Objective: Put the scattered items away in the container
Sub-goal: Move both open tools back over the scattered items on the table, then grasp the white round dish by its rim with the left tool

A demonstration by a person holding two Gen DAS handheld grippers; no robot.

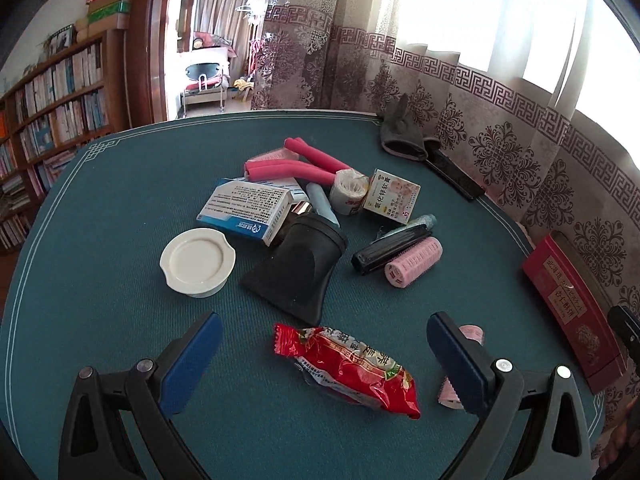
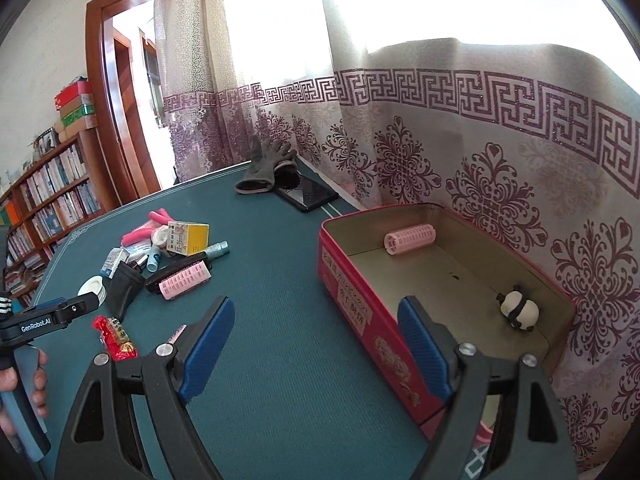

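Observation:
My left gripper (image 1: pixel 324 360) is open and points down at the green table. A red snack packet (image 1: pixel 348 364) lies between its blue pads (image 1: pixel 192 360) without touching them. A small pink roller (image 1: pixel 470 336) peeks out behind the right pad. Beyond lie a black pouch (image 1: pixel 300 268), a white lid (image 1: pixel 196 260), a medicine box (image 1: pixel 248 212), a black comb (image 1: pixel 390 254) and a pink hair roller (image 1: pixel 414 262). My right gripper (image 2: pixel 316 346) is open and empty beside the red tin (image 2: pixel 360 312). The tin holds a pink roller (image 2: pixel 410 242) and a panda figure (image 2: pixel 520 308).
Grey gloves (image 2: pixel 264 168) and a black phone (image 2: pixel 308 194) lie at the table's far edge by the patterned curtain (image 2: pixel 500 152). A person's hand (image 2: pixel 24 376) grips the left handle. A bookshelf (image 1: pixel 52 92) stands at the far left.

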